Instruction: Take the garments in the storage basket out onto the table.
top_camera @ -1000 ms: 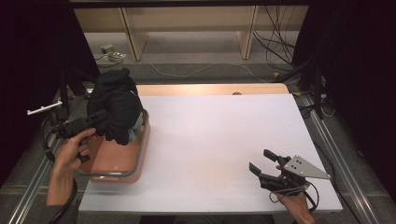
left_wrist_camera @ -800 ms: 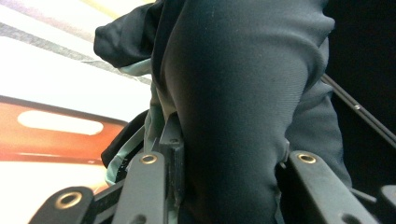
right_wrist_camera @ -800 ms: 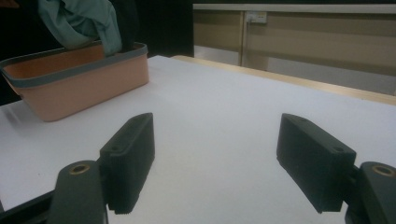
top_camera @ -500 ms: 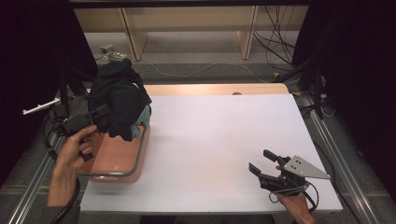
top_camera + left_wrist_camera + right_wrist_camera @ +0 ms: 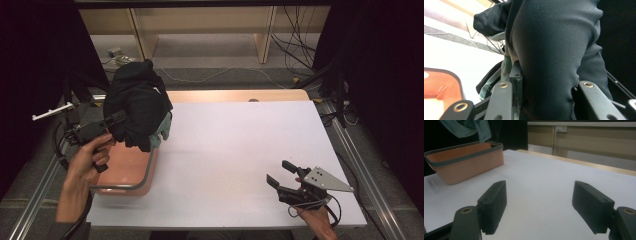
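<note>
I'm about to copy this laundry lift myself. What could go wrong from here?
The left hand-held gripper is clamped on a thick bunch of the black garment, with a pale green garment hanging along; the green one may drop off. Cloth dangles above the orange basket, so a trailing end could catch its rim and drag it. The right hand-held gripper rests open on the white table, too far away to help.

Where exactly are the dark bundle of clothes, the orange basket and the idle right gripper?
dark bundle of clothes point(image 5: 134, 102), high view, middle of the black fabric.
orange basket point(image 5: 471, 166), right gripper view, its near side wall.
right gripper point(image 5: 281, 172), high view, between its open fingers.
</note>
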`<state>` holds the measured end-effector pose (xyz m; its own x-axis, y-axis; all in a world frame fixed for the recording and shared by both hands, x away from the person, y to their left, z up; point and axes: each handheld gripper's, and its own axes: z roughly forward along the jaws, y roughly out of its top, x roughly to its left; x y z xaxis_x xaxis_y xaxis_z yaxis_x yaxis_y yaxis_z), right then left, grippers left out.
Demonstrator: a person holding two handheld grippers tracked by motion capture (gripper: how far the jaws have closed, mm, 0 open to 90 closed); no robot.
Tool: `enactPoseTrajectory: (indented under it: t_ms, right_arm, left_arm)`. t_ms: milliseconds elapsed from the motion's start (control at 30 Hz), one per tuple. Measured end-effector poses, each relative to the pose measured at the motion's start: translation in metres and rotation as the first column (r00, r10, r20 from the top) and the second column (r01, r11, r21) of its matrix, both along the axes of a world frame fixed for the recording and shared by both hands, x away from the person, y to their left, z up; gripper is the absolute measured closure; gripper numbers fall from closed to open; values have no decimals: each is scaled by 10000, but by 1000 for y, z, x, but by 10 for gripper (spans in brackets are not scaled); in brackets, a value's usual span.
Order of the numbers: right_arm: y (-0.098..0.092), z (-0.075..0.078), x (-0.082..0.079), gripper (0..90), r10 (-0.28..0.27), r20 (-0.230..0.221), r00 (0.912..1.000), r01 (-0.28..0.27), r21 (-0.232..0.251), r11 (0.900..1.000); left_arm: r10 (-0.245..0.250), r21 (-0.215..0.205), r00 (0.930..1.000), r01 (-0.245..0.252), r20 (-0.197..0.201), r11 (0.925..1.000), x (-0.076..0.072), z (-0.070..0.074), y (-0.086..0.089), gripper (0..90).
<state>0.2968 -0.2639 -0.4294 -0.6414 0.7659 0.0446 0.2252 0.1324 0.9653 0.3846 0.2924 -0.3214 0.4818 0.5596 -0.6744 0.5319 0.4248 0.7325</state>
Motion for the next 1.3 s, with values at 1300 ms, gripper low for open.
enactPoseTrajectory:
  t_ms: [1300]
  right_arm:
    - [1,-1,1,284,30,54,10000,-30,-92,10000]
  left_arm:
    - [-1606,381,9820,1650,-997,9856,14,-28,-76,622]
